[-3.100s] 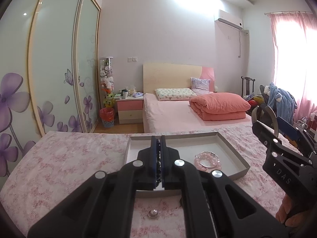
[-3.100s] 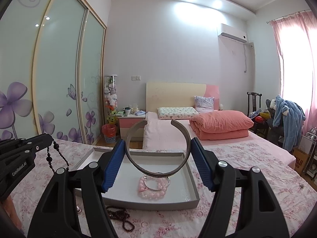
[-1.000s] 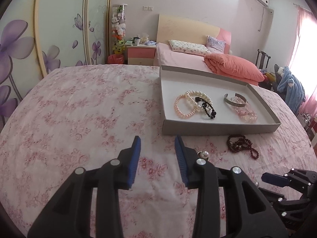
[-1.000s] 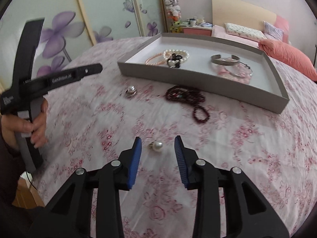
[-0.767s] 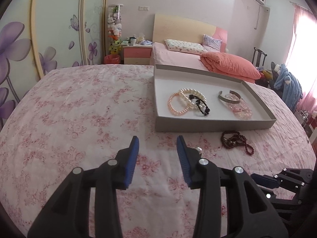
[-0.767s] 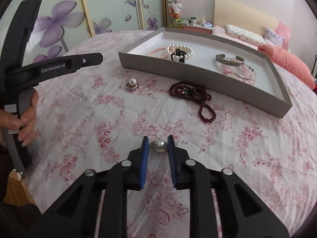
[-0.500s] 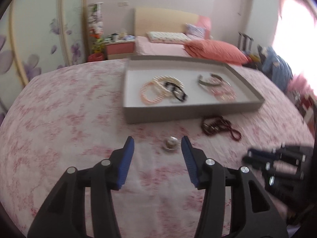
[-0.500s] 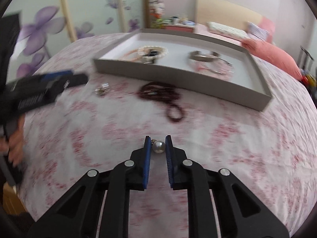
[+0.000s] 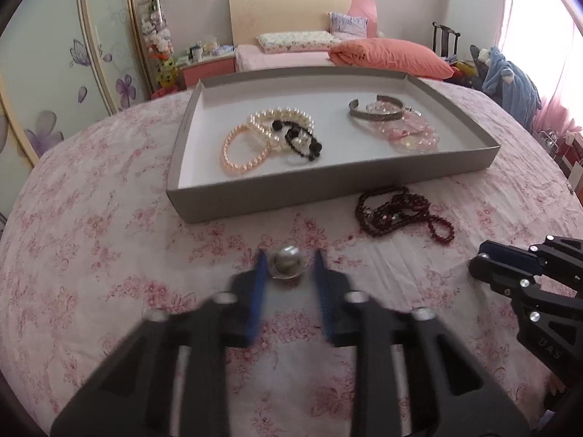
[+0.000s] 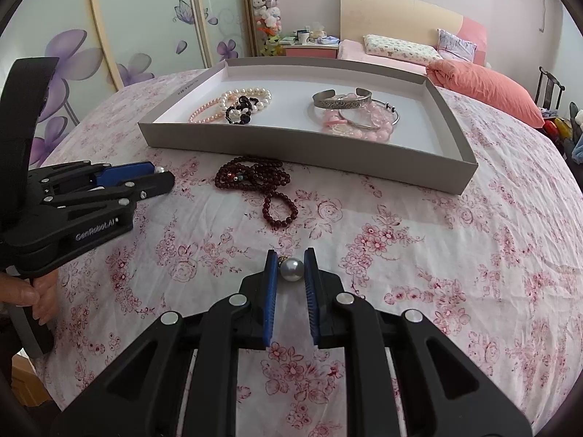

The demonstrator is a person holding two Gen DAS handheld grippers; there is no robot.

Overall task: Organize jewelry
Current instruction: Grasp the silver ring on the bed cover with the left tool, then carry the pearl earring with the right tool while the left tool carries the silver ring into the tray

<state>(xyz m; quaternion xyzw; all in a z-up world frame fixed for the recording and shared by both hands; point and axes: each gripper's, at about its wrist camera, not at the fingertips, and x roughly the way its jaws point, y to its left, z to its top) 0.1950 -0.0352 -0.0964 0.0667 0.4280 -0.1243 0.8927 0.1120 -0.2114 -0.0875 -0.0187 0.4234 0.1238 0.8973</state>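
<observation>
A grey tray (image 9: 328, 182) (image 10: 302, 145) on the floral cloth holds pearl bracelets (image 9: 269, 134), a metal cuff (image 9: 375, 113) and pink bead bracelets (image 9: 411, 134). A dark red bead string (image 9: 397, 215) (image 10: 258, 182) lies in front of the tray. My right gripper (image 10: 291, 266) is shut on a pearl earring (image 10: 291, 269), just above the cloth. My left gripper (image 9: 288, 266) is blurred; its jaws stand close on either side of a second pearl earring (image 9: 287, 261) on the cloth, with small gaps. The left gripper also shows in the right wrist view (image 10: 156, 178).
The round table's floral cloth (image 10: 437, 255) spreads around the tray. A bed with an orange duvet (image 9: 393, 58), a nightstand (image 9: 207, 69) and sliding wardrobe doors (image 10: 109, 36) lie beyond. A hand (image 10: 32, 291) holds the left gripper's handle.
The right gripper closed on the pearl earring and kept it. The left gripper moved forward to the other earring and its jaws narrowed around it.
</observation>
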